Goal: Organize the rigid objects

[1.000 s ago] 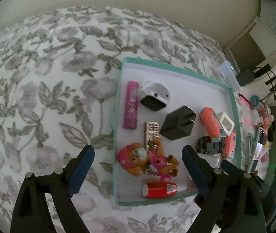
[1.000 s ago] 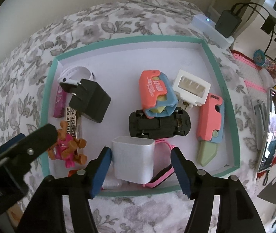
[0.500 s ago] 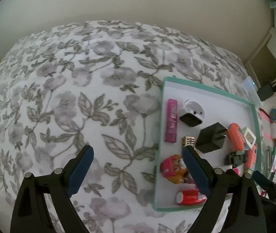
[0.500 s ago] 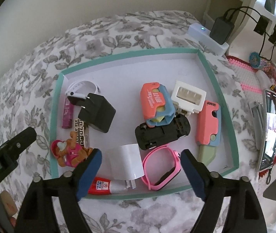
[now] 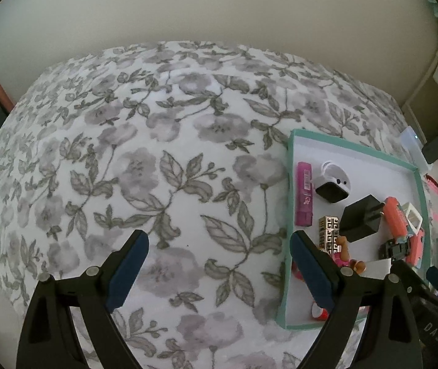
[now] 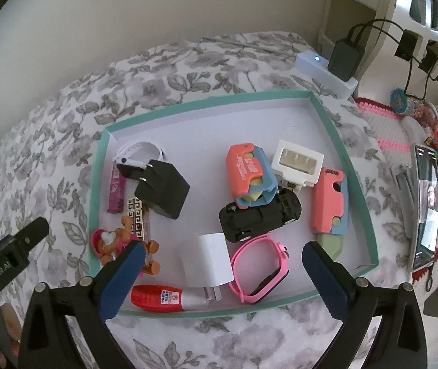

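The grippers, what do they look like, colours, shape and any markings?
Both the left gripper and right gripper are black plastic frames with triangular cut-outs, silver screws and dark blue pads. White lettering marks the left gripper's body in the right wrist view.

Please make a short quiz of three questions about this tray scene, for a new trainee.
1. True or false: the white charger lies inside the tray.
2. What lies against the charger's right side? A) pink watch B) black toy car C) red tube
3. Fill in: the left gripper hangs over the floral ____.

Key: 1 true; 2 A; 3 cloth.
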Motion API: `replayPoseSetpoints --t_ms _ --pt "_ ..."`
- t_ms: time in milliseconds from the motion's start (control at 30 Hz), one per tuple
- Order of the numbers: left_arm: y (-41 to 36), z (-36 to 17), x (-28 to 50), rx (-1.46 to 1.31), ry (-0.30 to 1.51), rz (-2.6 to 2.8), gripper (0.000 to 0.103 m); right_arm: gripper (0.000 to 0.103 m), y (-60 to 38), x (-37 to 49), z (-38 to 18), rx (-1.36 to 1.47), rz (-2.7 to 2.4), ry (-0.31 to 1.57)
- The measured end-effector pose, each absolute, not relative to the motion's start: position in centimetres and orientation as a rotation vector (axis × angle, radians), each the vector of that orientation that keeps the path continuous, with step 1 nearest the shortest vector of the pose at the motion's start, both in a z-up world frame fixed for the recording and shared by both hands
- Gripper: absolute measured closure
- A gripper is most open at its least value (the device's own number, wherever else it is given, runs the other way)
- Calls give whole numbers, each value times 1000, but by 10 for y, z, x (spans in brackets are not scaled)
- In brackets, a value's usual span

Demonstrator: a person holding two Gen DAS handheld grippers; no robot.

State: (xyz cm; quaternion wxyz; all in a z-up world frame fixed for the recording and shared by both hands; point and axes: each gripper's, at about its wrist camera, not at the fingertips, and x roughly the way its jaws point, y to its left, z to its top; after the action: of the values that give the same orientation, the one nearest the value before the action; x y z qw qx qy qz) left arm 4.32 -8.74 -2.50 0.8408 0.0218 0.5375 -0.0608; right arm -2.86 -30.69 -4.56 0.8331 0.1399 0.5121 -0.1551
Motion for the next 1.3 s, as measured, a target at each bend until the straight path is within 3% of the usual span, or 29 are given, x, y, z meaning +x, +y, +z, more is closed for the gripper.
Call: replayPoseSetpoints --t_ms 1300 --pt "-78 8 10 122 1014 -90 10 0 -291 -52 -13 246 -331 960"
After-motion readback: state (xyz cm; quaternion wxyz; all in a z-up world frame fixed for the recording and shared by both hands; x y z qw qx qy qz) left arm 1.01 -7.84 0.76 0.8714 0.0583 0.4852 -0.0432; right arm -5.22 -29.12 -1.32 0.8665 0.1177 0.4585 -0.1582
